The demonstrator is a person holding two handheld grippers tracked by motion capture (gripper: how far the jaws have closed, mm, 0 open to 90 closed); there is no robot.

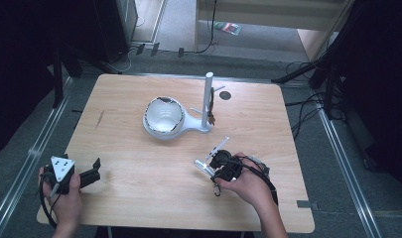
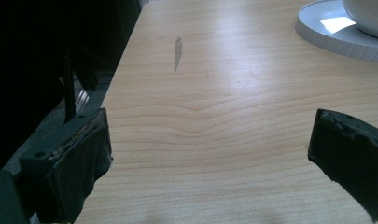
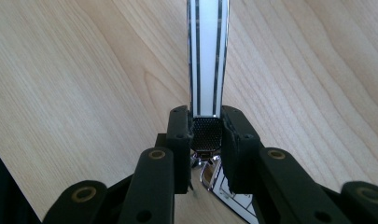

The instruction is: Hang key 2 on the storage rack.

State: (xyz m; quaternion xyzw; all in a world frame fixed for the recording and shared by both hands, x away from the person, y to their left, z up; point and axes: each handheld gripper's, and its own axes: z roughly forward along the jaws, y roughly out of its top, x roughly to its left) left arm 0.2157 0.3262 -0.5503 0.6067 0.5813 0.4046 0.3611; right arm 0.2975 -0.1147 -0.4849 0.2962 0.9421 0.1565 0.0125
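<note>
Black fingers of the right gripper (image 3: 206, 135) clamp a slim white strip with dark edge lines (image 3: 206, 56).

High view: the right gripper (image 1: 214, 159) holds the strip (image 1: 219, 146) just above the tabletop (image 1: 139, 173), near a white bowl (image 1: 164, 115) on its stand (image 1: 207, 101). Left gripper view: the left gripper (image 2: 210, 154) stands wide open over bare wood. Right gripper view: the strip looks light, stiff and smooth, likely slippery; gripping its textured dark end (image 3: 206, 133) seems safest.
</note>
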